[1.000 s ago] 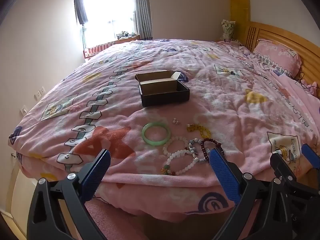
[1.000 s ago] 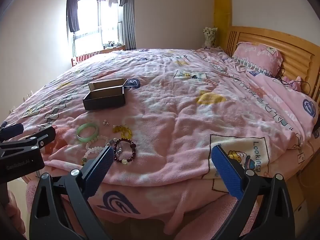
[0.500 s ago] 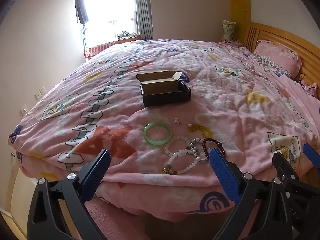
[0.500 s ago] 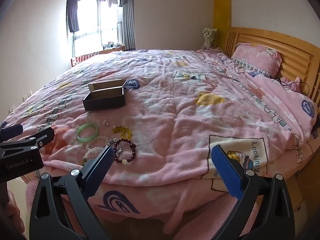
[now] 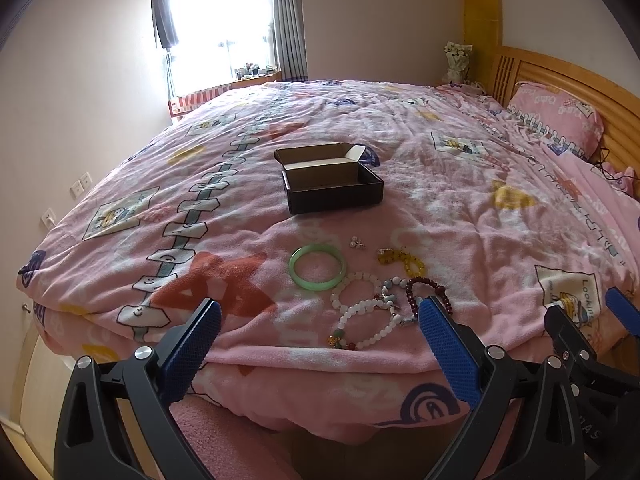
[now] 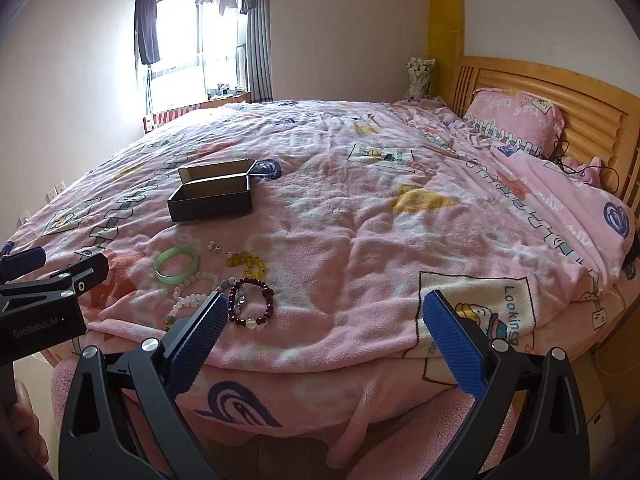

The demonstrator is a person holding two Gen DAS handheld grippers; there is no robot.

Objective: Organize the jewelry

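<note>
An open black box (image 5: 332,188) (image 6: 212,198) lies on the pink bedspread (image 5: 440,200) (image 6: 360,208). Nearer the bed's edge lie a green bangle (image 5: 317,267) (image 6: 177,265), small earrings (image 5: 357,243) (image 6: 214,246), a yellow bead bracelet (image 5: 404,260) (image 6: 248,262), white bead bracelets (image 5: 360,308) (image 6: 186,294) and a dark red bead bracelet (image 5: 430,294) (image 6: 252,300). My left gripper (image 5: 320,336) is open and empty, hovering before the bed's edge below the jewelry. My right gripper (image 6: 320,332) is open and empty, to the right of the pile.
A wooden headboard (image 6: 560,92) and pink pillow (image 6: 516,120) stand at the right. A window (image 5: 224,28) with curtains is at the back. A black cable (image 6: 580,168) lies near the pillow. The bedspread hangs over the near bed edge (image 5: 320,396).
Both views have barely shifted; the jewelry pile sits very slightly further right in the left wrist view. Both grippers stay open and nothing on the bed has moved.
</note>
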